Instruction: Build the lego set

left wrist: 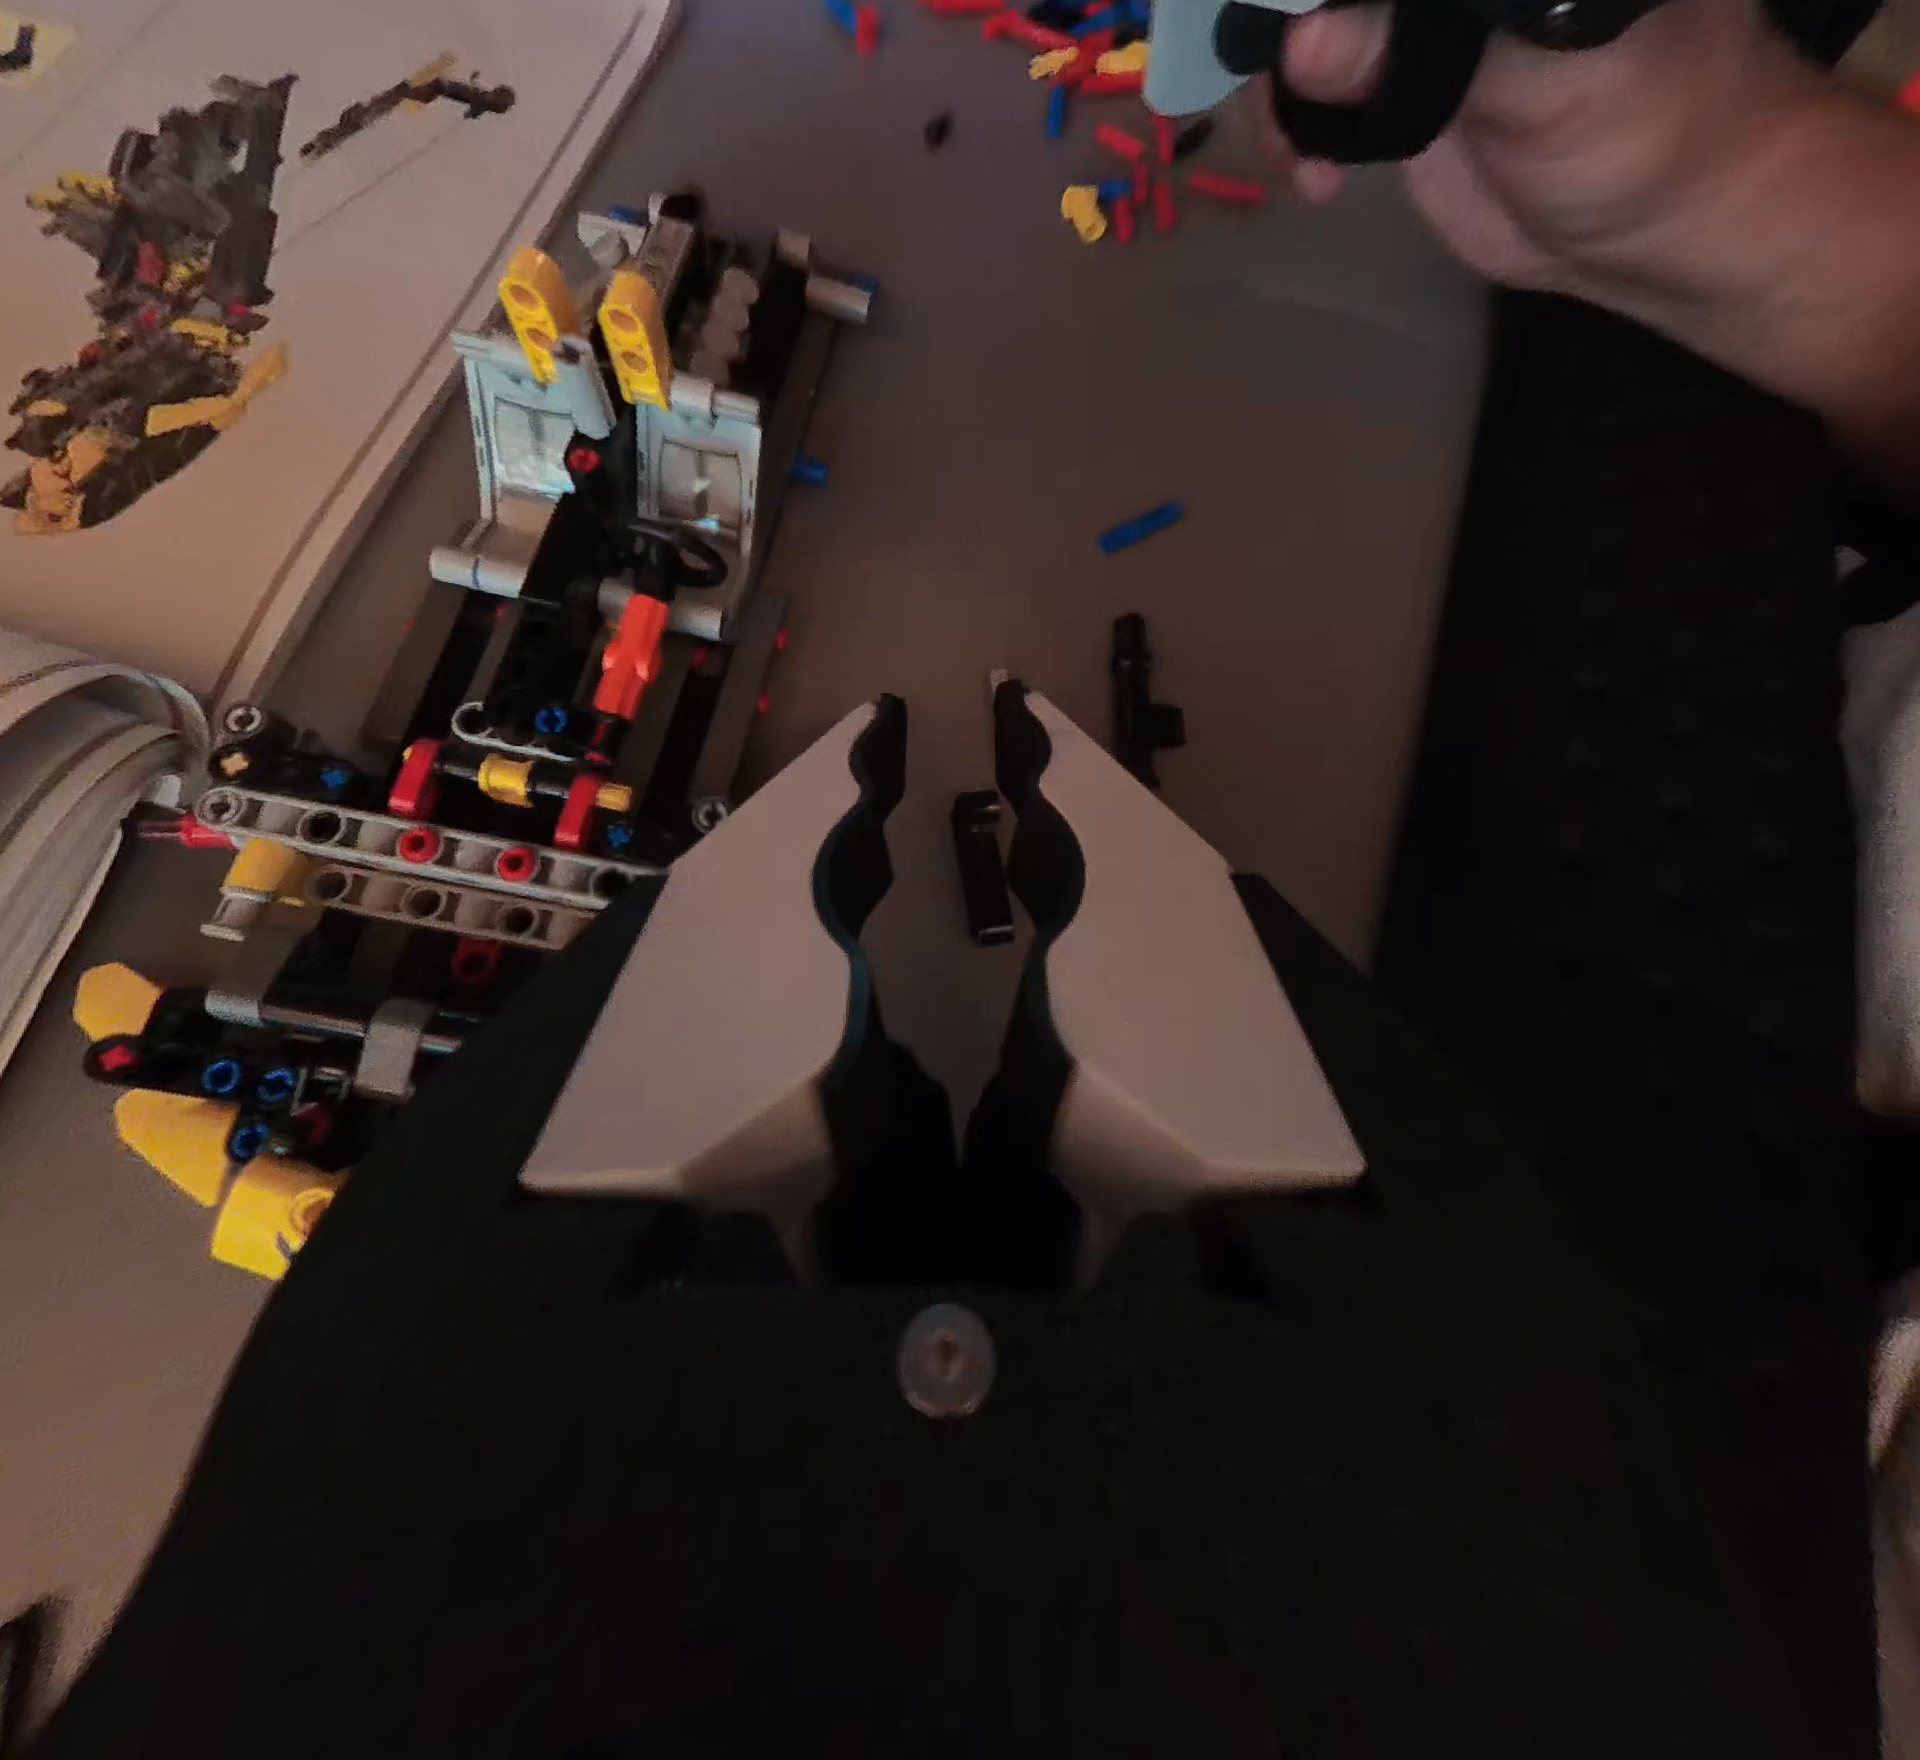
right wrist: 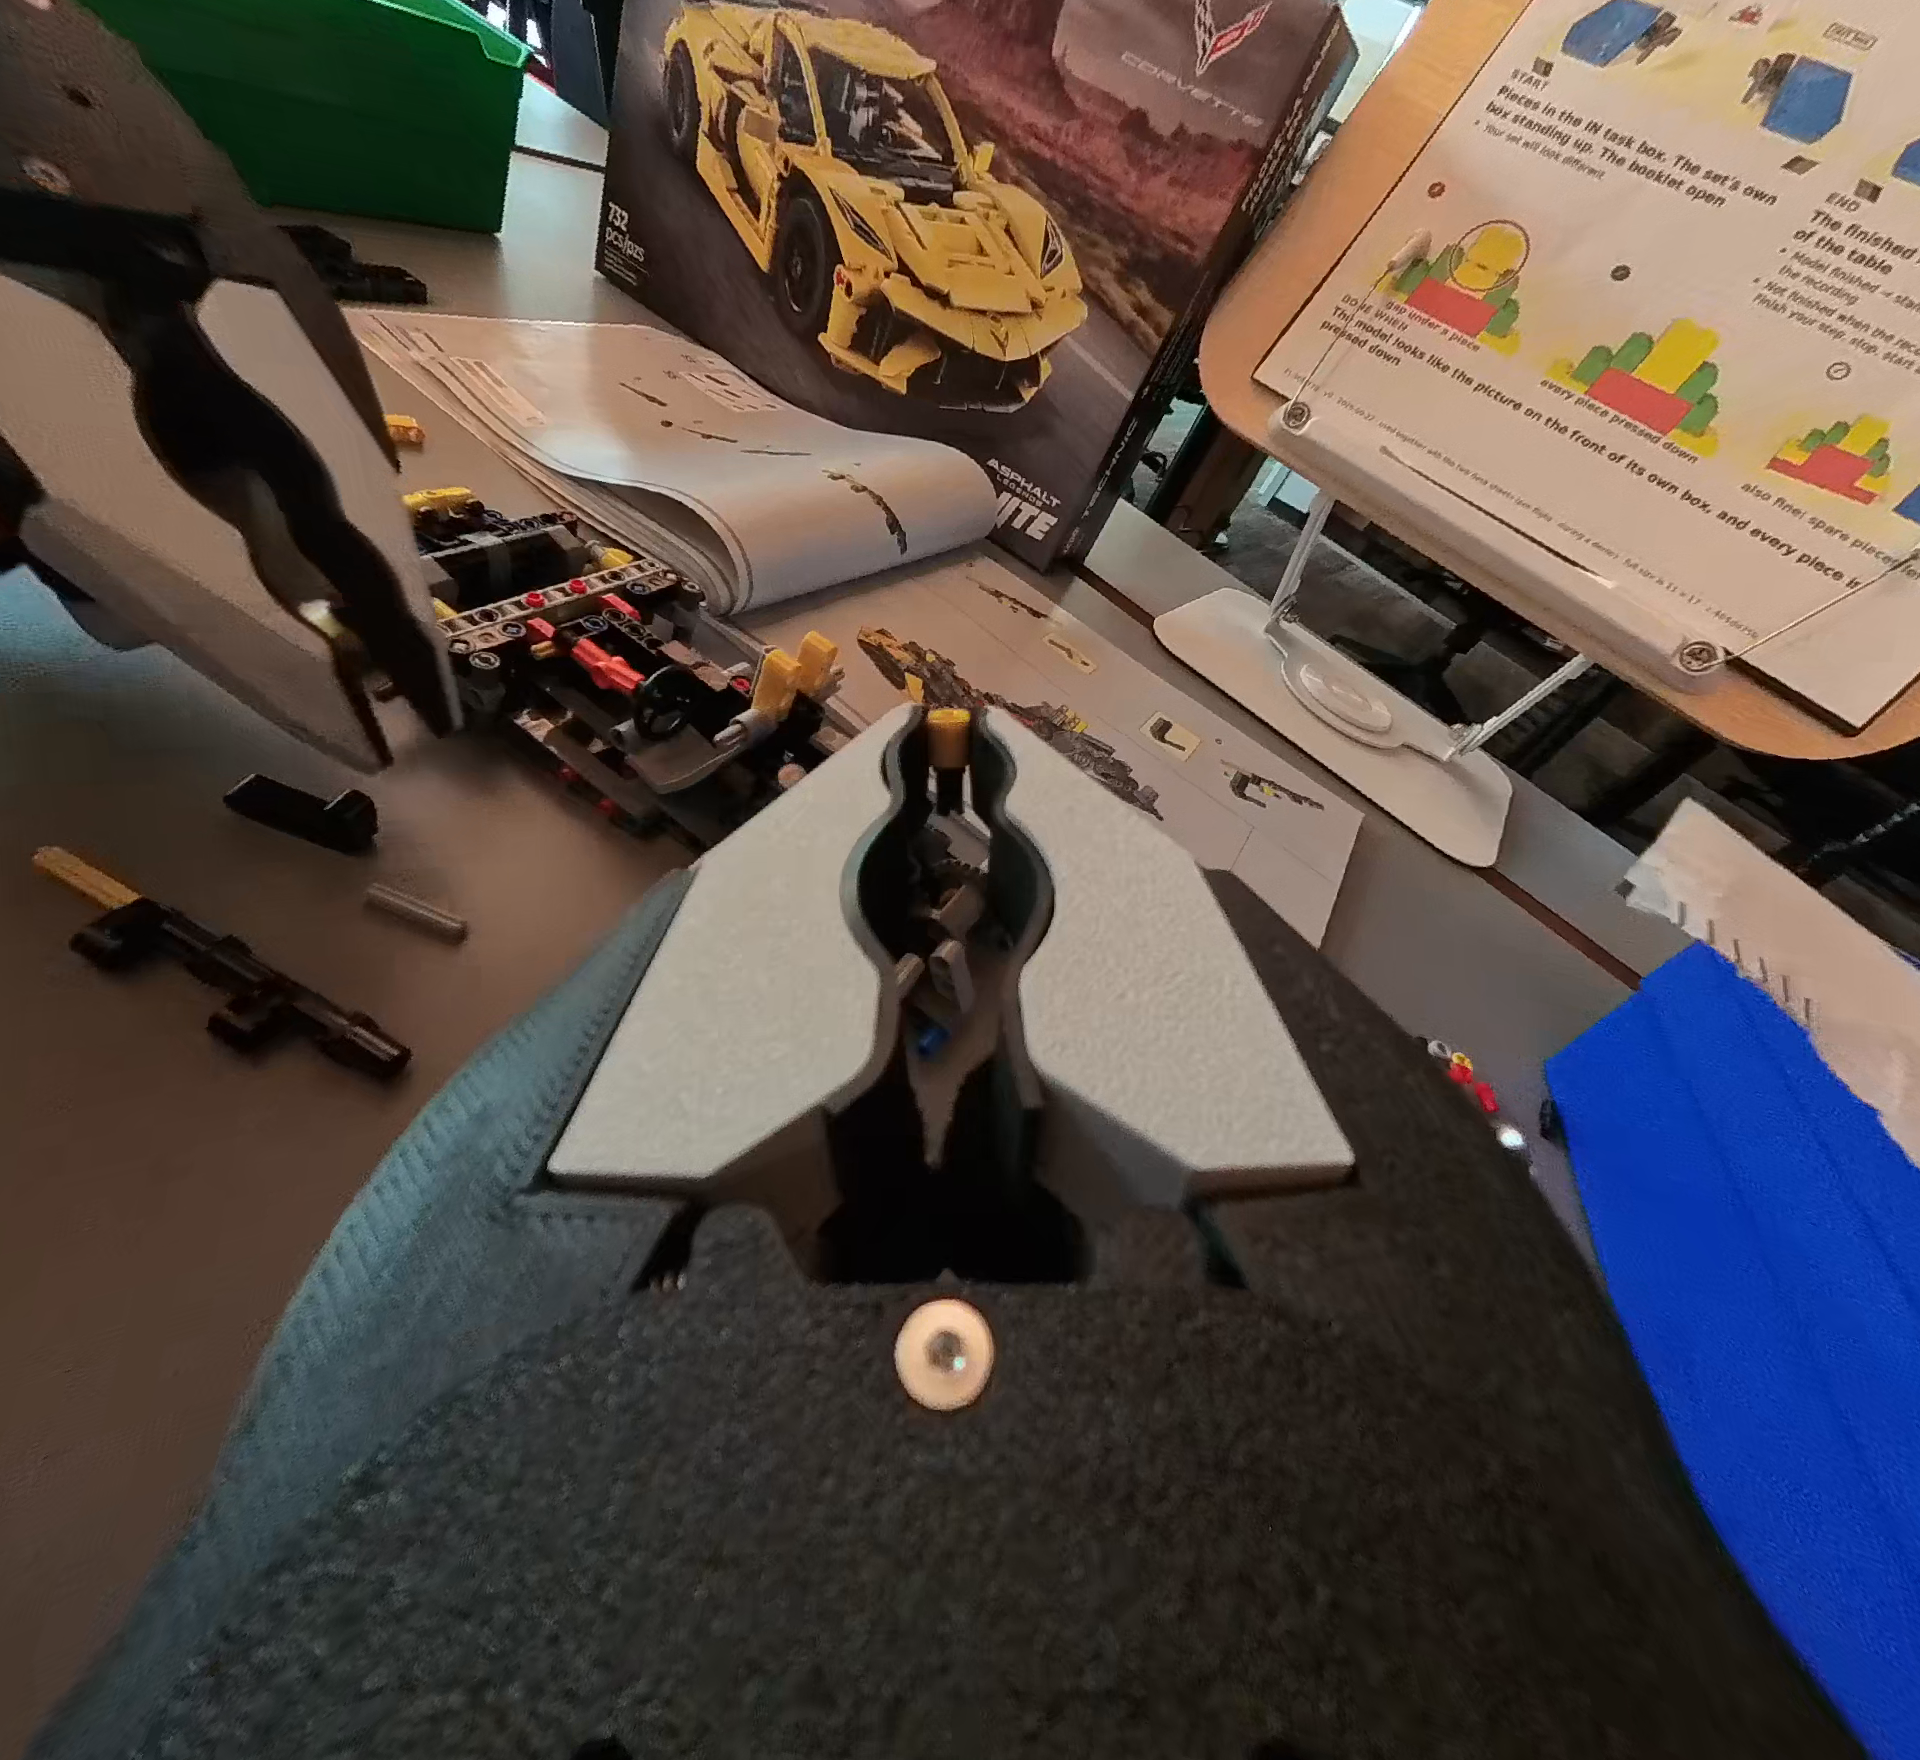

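Left of centre on the counter, the half-built chassis is lying beside loose pins; left tongs are hanging spread, right tongs are pinching a small subassembly; bodywork is remaining.

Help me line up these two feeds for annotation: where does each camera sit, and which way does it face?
Left wrist view: mounted on the left tongs, looking steeply down at the table, the half-built chassis and a small black piece between its open fingers; a hand holding the other tool shows.
Right wrist view: on the right tongs, facing low across the table toward the set box, pinching a yellow-tipped piece; the left tongs cross at left.
Shared: chassis, open booklet, black piece.
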